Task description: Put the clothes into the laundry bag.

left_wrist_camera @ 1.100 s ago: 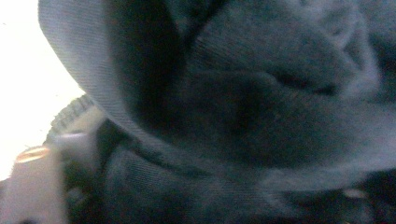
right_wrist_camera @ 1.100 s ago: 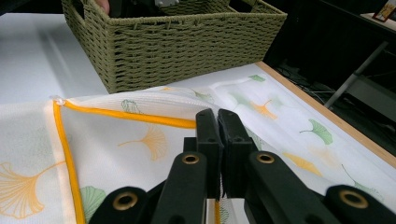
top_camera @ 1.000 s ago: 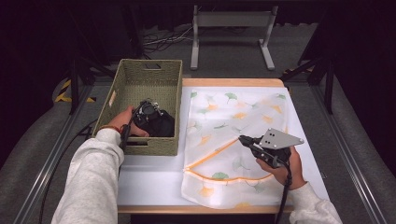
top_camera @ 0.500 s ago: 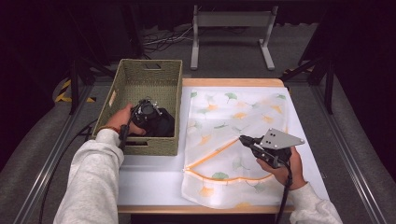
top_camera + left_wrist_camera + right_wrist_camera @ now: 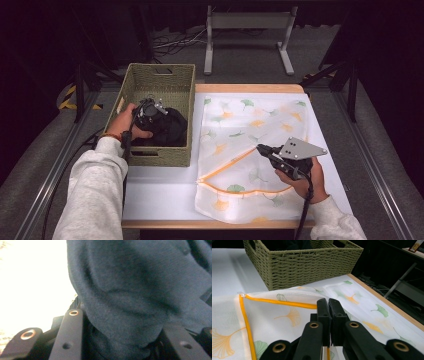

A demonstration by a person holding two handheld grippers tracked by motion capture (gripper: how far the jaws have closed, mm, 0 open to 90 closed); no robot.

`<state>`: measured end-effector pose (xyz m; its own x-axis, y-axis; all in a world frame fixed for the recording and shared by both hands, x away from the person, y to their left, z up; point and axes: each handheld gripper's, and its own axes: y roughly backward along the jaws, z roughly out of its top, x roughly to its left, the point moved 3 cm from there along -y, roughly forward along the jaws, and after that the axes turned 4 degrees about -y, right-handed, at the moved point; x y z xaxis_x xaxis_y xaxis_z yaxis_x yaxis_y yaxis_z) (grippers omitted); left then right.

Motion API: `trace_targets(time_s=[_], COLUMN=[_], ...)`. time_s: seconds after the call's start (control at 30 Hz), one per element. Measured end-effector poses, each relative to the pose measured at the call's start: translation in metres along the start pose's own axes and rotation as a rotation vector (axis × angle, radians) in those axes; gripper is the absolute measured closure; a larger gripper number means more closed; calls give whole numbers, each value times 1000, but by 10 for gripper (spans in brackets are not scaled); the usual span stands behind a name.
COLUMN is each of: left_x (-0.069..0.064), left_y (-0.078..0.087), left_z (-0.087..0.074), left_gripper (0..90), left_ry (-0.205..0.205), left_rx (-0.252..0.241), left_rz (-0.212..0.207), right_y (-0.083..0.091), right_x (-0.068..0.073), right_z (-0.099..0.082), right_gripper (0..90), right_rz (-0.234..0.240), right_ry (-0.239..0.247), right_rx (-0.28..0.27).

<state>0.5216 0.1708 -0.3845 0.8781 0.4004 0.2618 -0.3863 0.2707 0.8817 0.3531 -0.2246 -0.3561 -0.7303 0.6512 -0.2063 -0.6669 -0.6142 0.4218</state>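
1. A dark garment [image 5: 167,126] lies in the green woven basket [image 5: 150,82] at the desk's [image 5: 160,185] far left corner.
2. The left gripper [image 5: 147,111] is inside the basket with its jaws clenched on the garment; in the left gripper view dark cloth [image 5: 140,297] bunches between them.
3. A white mesh bag [image 5: 250,117] with leaf print and orange trim covers the desk's right half.
4. The right gripper [image 5: 328,315] has its jaws pressed together, pinching the bag's edge near the trim.
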Motion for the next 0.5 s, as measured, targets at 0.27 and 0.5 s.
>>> trace_targets(time_s=[0.27, 0.5], left_x=[0, -1], left_y=[43, 68], left_z=[-4, -1], left_gripper=[622, 624], left_ry=[13, 18], left_rx=[-136, -201], left_rz=[62, 99], right_y=[0, 0], right_x=[0, 1], right_z=[0, 1], right_gripper=[887, 887], right_rz=[-3, -5], right_ry=[-2, -2], right_rx=[-2, -4])
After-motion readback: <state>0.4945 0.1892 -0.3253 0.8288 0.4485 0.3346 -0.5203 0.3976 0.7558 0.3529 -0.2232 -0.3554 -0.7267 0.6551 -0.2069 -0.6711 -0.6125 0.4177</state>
